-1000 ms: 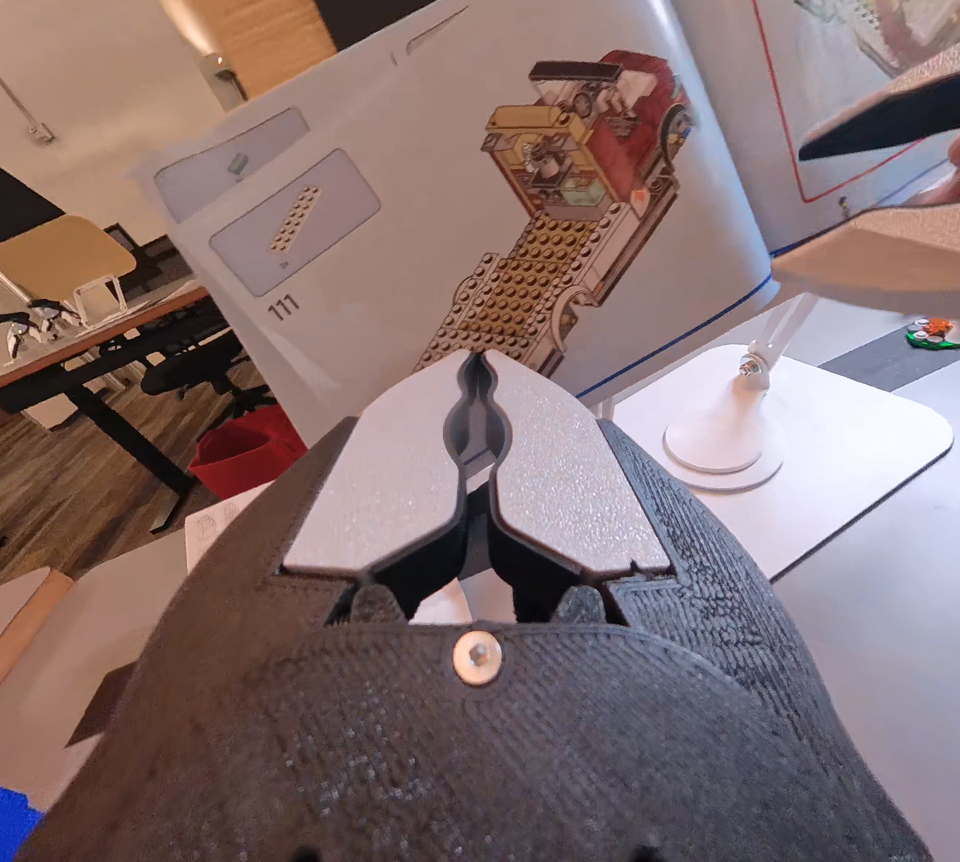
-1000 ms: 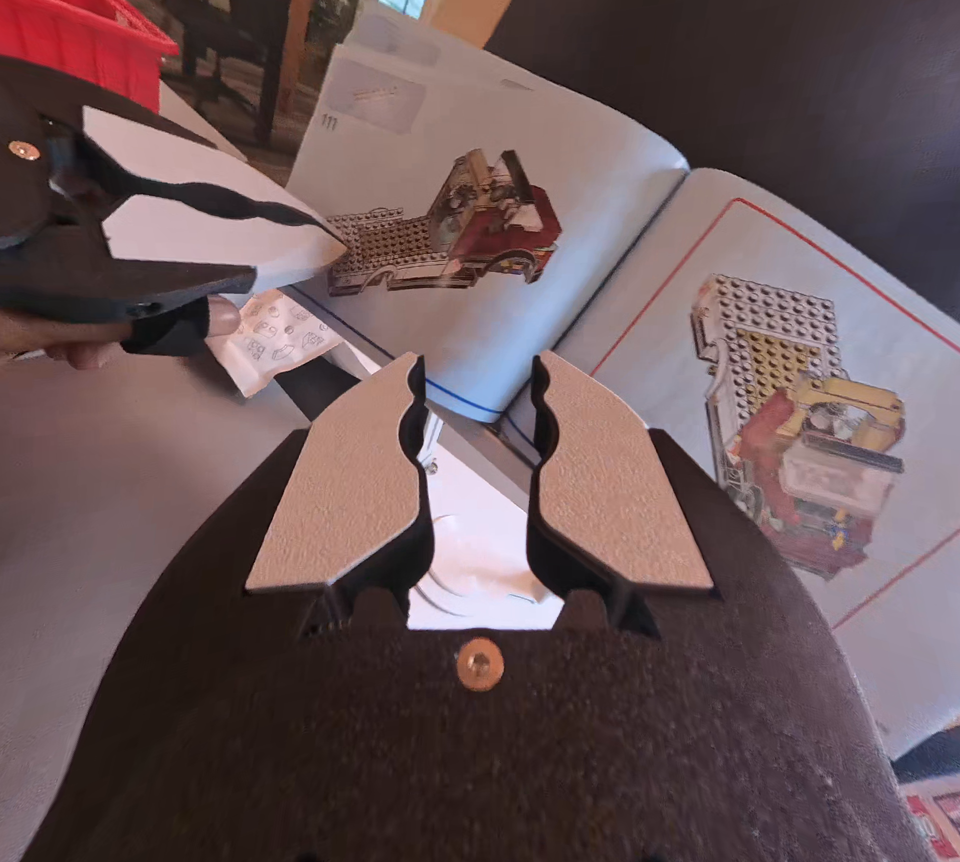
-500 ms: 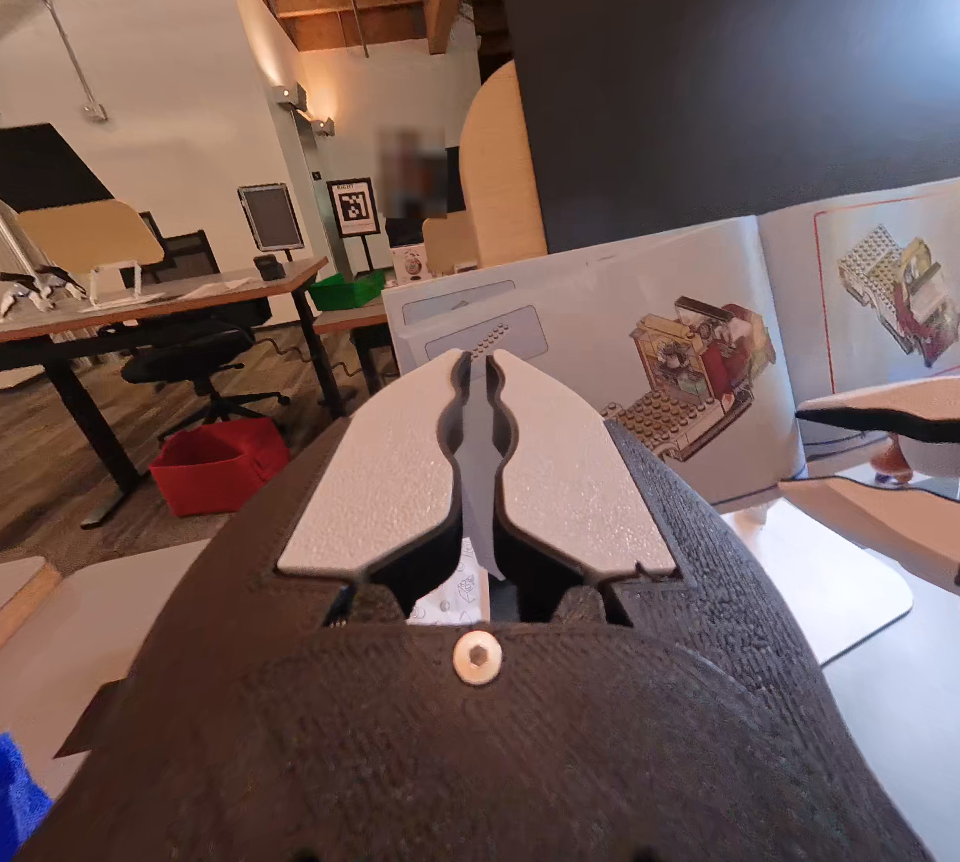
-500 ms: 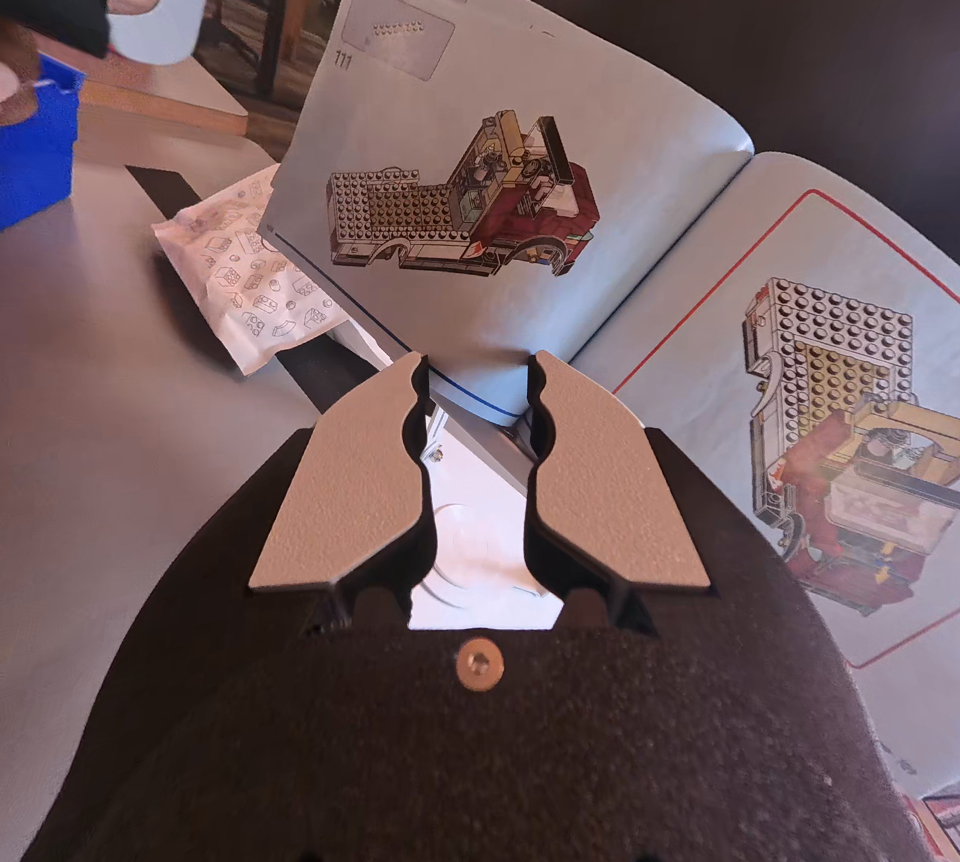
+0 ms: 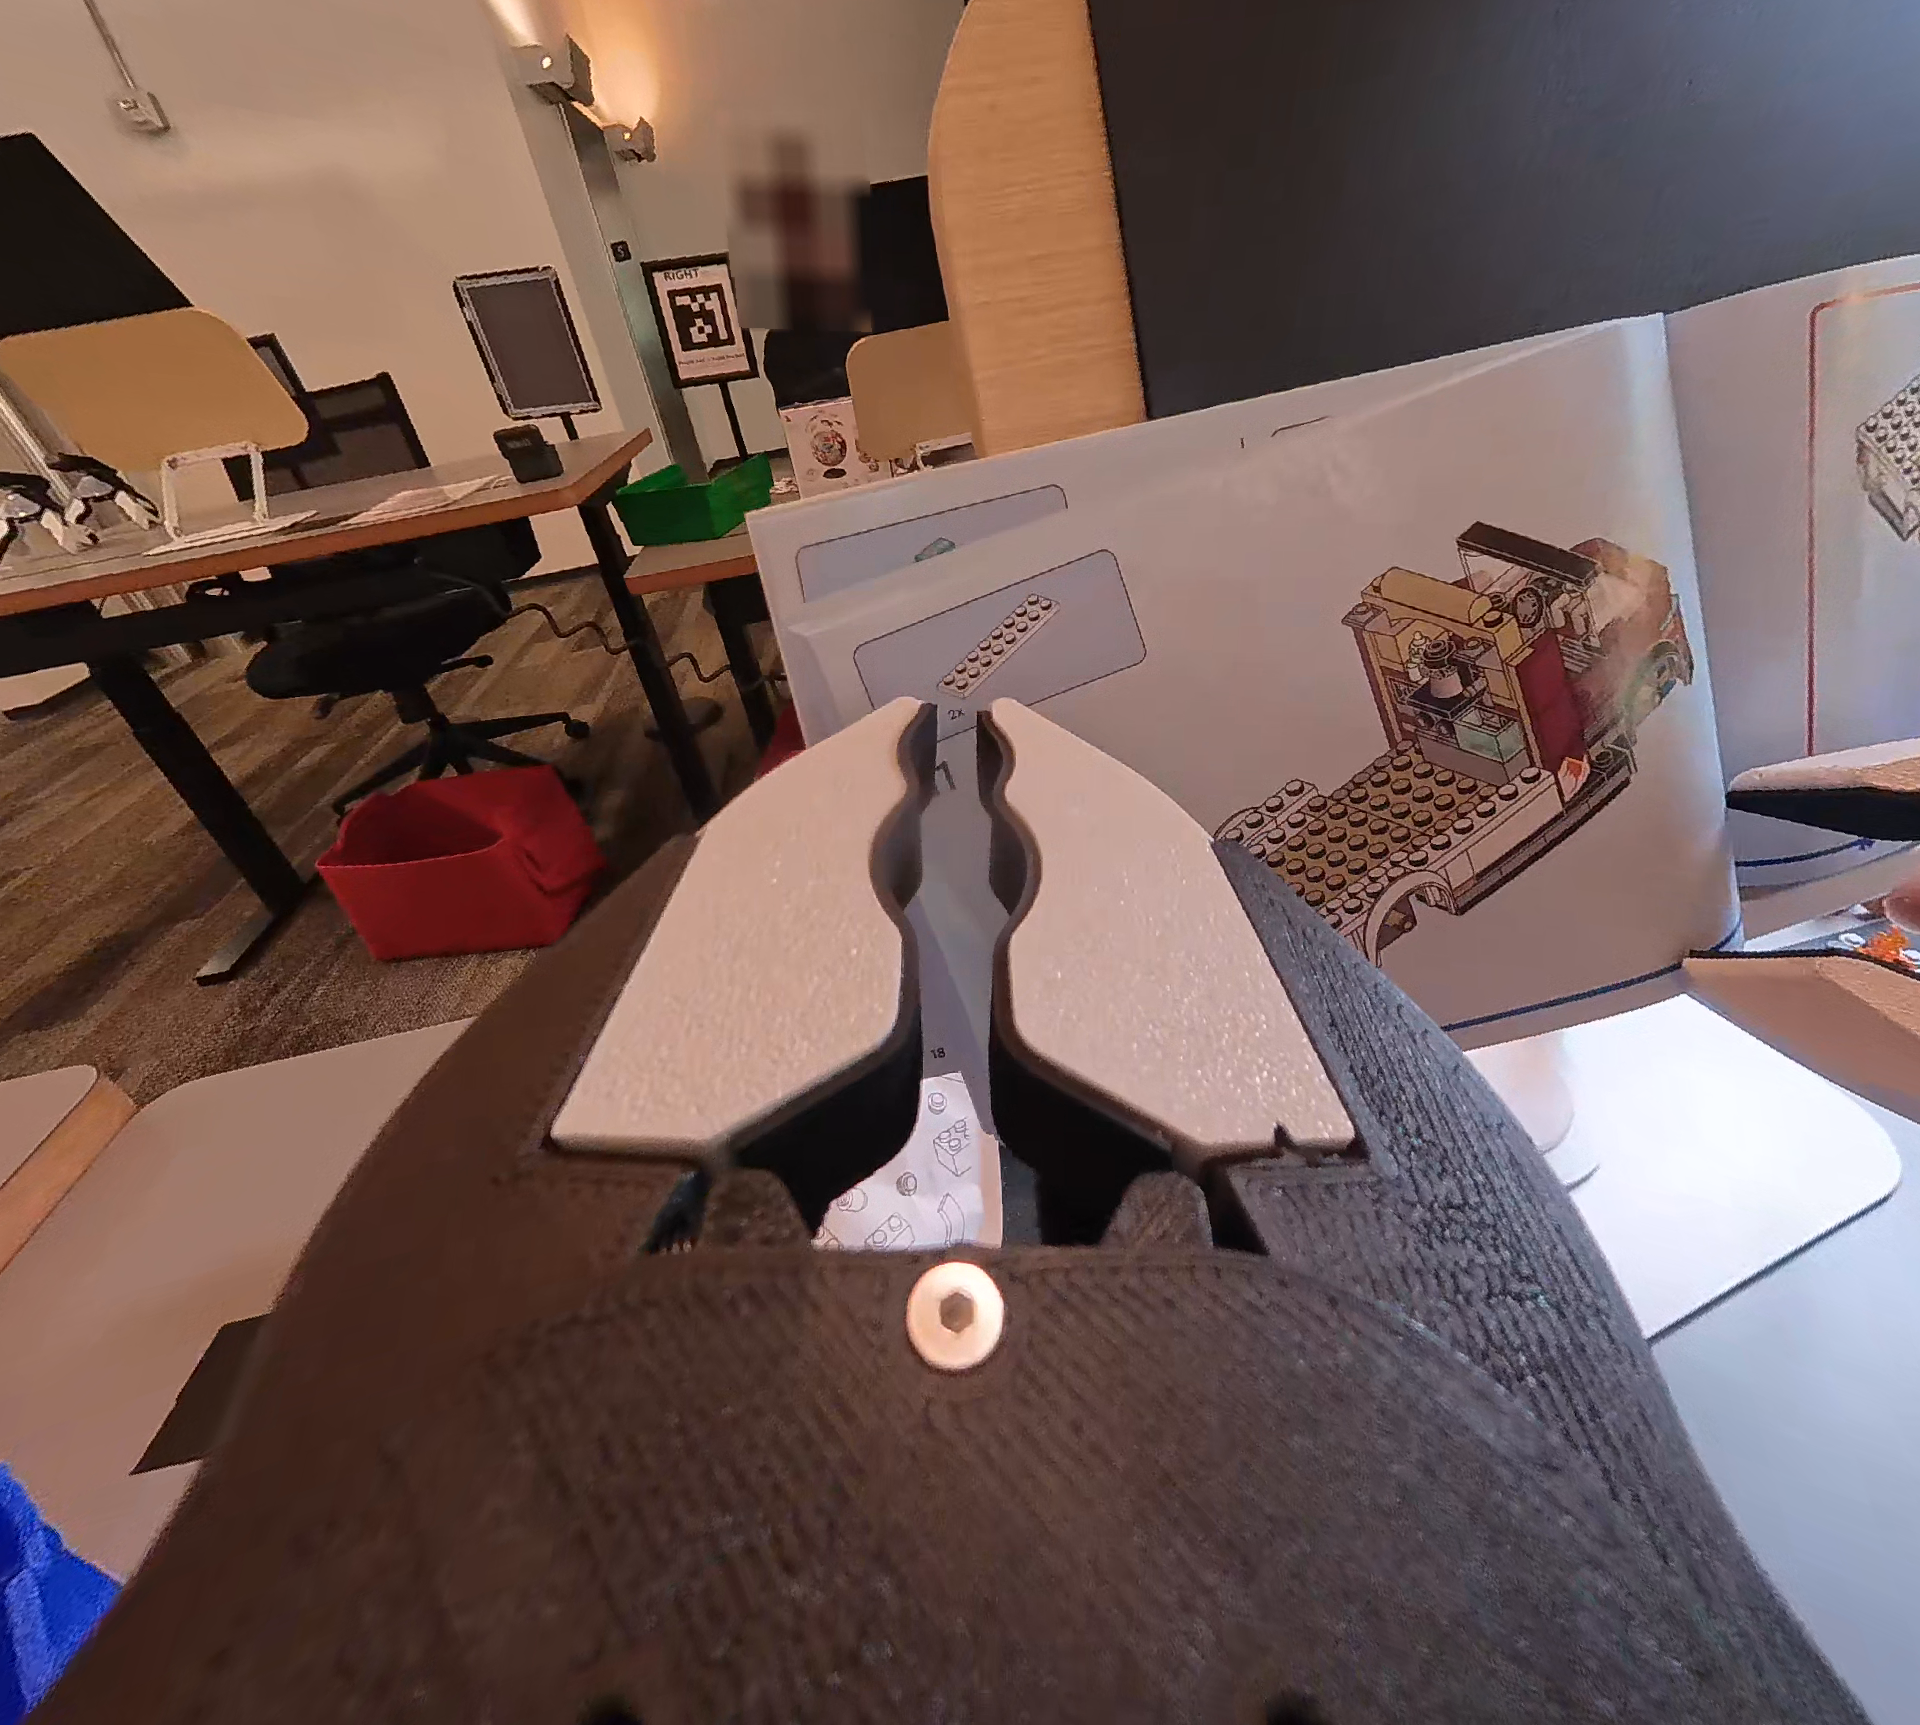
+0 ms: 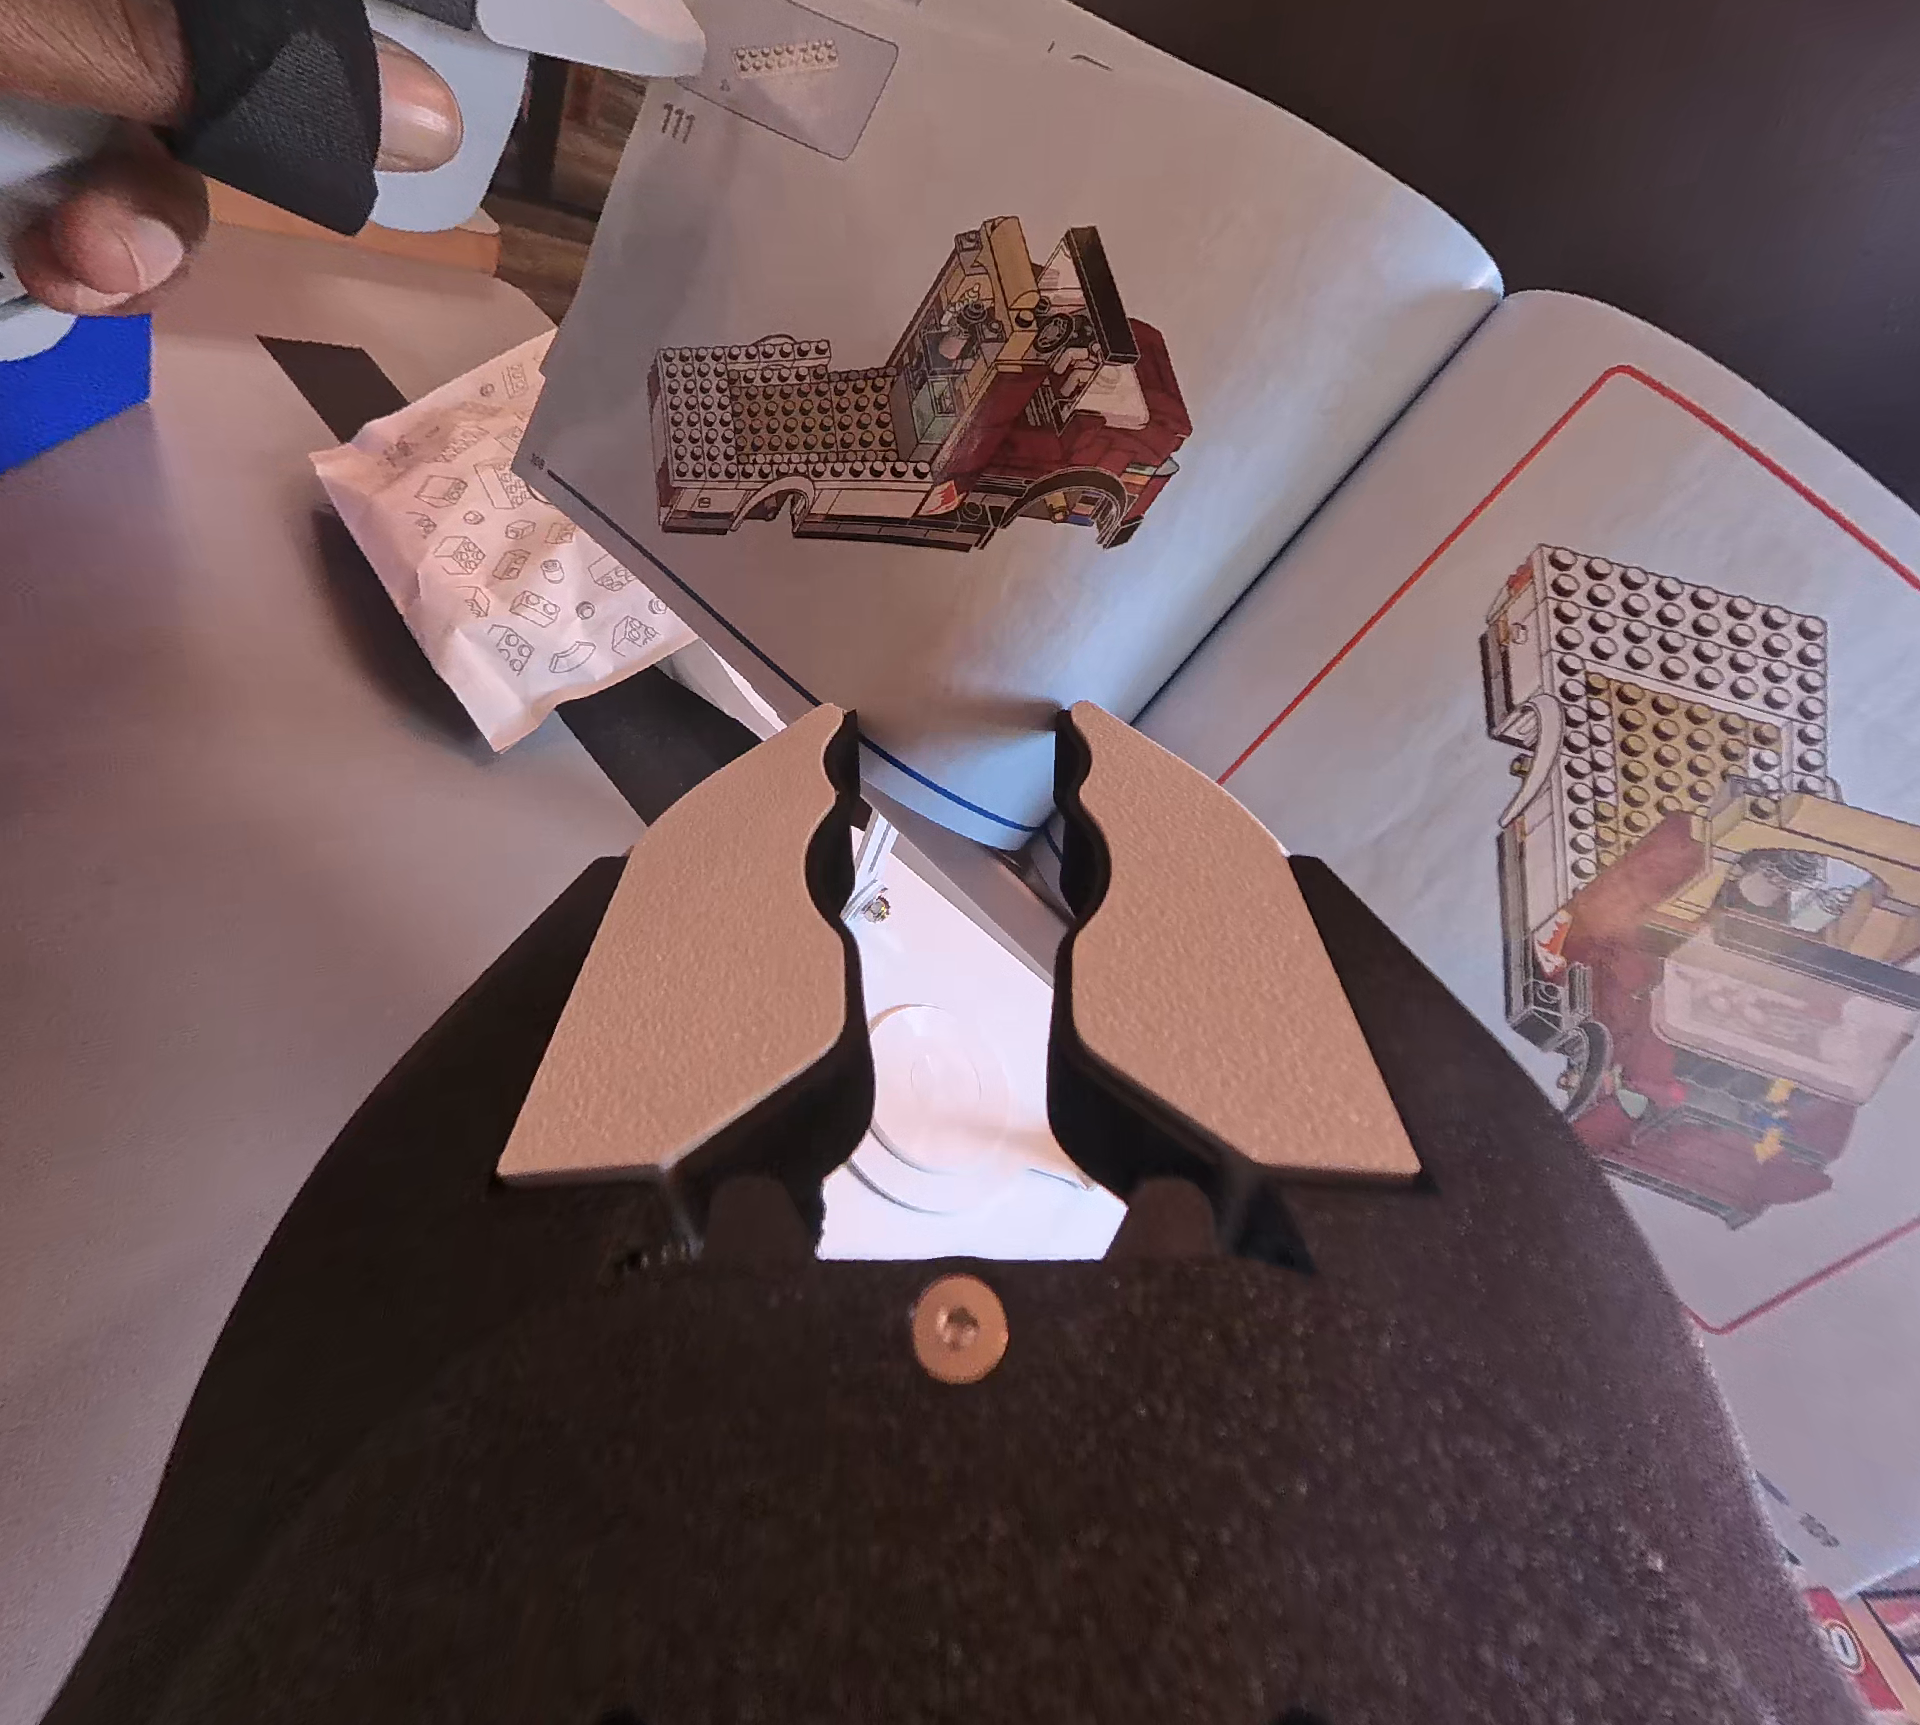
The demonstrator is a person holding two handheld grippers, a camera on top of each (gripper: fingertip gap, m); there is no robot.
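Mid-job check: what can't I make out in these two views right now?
- Left gripper: whether its jaws touch the booklet page; in the right wrist view its tip overlaps the corner.
- White stand: mostly hidden by the right gripper and the booklet.
- Printed paper bag: far end behind the page.
- Blue object: cut off by the left edge.

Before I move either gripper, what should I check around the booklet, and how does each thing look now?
1. Booklet open and propped on white stand: ok.
2. Right gripper open at the booklet's lower edge, pressing on nothing: ok.
3. Left gripper at the left page's upper corner, fingers narrowly apart; page gripped: cannot tell.
4. Left-hand sheets lying flat together: not ok, the front one stands off the one behind.
5. Paper bag on the table, apart from both grippers: ok.
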